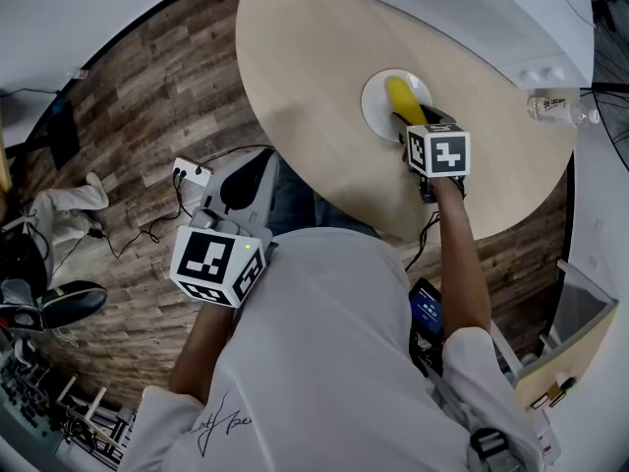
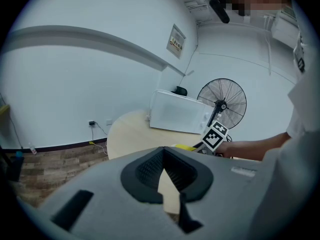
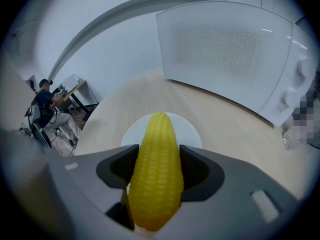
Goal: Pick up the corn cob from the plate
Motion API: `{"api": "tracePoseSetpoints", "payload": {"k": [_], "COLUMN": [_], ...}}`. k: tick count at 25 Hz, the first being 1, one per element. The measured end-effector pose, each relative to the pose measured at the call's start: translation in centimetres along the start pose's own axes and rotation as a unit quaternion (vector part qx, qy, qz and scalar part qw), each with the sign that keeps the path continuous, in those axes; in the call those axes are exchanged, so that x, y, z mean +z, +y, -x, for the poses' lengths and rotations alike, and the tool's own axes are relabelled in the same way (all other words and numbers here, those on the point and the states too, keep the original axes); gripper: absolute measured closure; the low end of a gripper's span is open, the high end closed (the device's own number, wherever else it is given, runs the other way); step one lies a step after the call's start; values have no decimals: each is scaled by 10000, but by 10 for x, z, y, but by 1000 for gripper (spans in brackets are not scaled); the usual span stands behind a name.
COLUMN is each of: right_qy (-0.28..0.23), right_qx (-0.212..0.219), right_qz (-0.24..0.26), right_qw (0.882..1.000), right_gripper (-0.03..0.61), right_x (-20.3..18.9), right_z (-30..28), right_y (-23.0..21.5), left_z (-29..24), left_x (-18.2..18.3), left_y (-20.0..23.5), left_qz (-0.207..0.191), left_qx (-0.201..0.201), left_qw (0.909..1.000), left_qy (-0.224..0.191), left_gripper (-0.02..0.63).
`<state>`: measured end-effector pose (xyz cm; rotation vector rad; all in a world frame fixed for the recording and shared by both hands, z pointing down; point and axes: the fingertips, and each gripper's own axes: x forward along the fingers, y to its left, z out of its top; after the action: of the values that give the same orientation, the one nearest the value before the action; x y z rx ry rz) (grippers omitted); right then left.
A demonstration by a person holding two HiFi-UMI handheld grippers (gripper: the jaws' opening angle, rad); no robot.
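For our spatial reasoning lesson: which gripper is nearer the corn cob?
Right. The right gripper holds the corn cob between its jaws; the left gripper is back beyond the table, apart.

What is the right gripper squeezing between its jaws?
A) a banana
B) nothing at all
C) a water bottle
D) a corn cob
D: the right gripper has its jaws pressed on both sides of the yellow corn cob, with the white plate behind it.
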<state>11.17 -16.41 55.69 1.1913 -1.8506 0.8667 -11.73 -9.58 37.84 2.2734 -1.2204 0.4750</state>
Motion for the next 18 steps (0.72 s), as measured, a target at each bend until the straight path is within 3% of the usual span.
{"api": "tracePoseSetpoints", "payload": {"k": [18], "right_qy": [-266], "right_qx": [131], "right_qz": [-100], "right_qw": [9995], "right_gripper": [310], "right_x": [-4], "right_z": [17], "right_y": [2], "left_z": [5], "left_x": [-1], "left_y": [-13], "left_qz": [-39], "left_qx": [16], "left_qw": [9999], "left_qy": [-96], "left_gripper": [621]}}
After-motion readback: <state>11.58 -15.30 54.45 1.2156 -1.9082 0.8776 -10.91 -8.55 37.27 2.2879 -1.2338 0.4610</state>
